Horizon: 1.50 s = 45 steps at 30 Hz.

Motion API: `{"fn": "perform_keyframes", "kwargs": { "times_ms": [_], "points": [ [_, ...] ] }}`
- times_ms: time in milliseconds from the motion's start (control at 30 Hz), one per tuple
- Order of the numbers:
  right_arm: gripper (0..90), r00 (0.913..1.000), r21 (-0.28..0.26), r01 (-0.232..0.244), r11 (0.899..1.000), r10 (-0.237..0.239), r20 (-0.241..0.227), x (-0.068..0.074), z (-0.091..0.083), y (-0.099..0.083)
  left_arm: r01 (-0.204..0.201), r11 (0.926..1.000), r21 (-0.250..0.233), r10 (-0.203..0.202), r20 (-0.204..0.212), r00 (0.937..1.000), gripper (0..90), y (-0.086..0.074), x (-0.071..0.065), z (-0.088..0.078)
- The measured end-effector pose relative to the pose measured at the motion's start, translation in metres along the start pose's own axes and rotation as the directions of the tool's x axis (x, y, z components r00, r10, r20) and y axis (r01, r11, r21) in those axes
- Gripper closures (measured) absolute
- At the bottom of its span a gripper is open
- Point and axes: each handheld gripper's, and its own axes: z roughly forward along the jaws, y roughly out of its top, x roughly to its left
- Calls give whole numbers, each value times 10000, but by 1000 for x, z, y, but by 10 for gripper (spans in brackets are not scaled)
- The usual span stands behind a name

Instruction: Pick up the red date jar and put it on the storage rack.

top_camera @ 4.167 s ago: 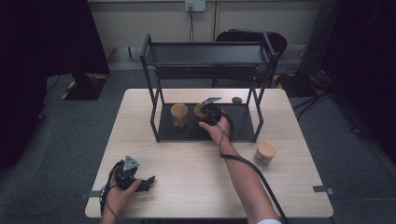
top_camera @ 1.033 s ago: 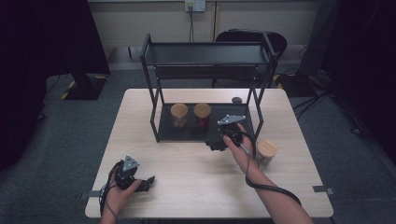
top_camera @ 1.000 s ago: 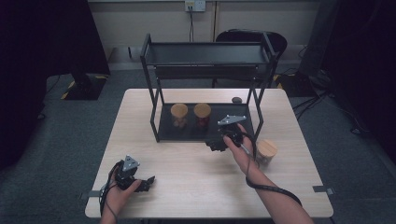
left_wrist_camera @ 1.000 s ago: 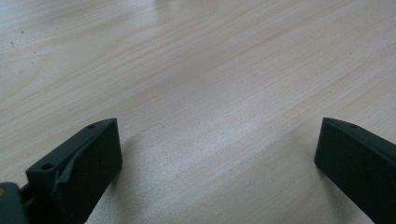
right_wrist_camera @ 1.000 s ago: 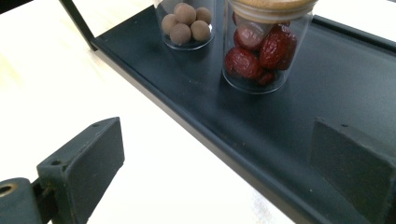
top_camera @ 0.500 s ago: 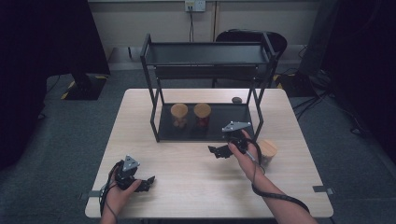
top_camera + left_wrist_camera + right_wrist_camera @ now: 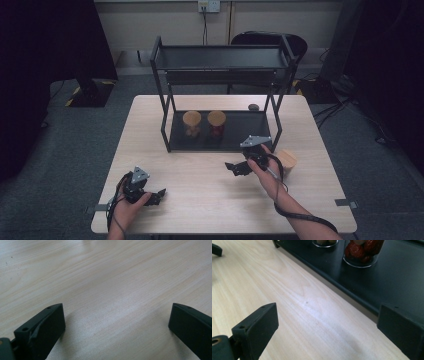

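Moved: right hand-held gripper (image 7: 239, 168) has drawn back out of the rack since 4 seconds ago, when it reached in at the jars, and now sits over bare wood in front of the rack; left hand-held gripper (image 7: 156, 194) has kept its place
Bench (image 7: 210, 200): pale wood, carrying the rack at its far middle and both hands near its front
Rack (image 7: 220, 59): black metal, 2 levels, with its lower tray resting on the bench
Person: 2 forearms come in from the bottom edge, the right one stretched further forward than the left
Right hand-held gripper: jaws stand wide apart with nothing between them; in the right gripper view the rack's front edge runs just beyond them
Left hand-held gripper: low at the near left corner, jaws wide apart over plain wood, holding nothing
Jars on the tray: 2 with wooden lids, side by side, brown jar (image 7: 192, 123) on the left, red-filled jar (image 7: 216, 123) on the right
Third jar (image 7: 287, 161): wooden lid, on the bench just right of the right hand, outside the rack
Small dark object (image 7: 254, 106): on the bench behind the rack, too small to tell
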Motion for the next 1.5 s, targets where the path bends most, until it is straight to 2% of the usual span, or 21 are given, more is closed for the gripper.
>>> {"fn": "perform_keyframes", "kwargs": {
  "times_ms": [633,1267,1500],
  "points": [
    [28,9996,66,68,10000,-66,-263,0,-17,-19,-2,10000,11,2,-4,10000,3,0,0,0],
    [29,9984,77,337,9994,-333,-452,5,-33,-37,-3,10000,11,3,-7,10000,3,0,0,0],
    [29,9988,122,218,9997,-213,-432,2,-40,-44,-7,10000,13,7,-6,10000,3,0,0,0]
  ]
}}
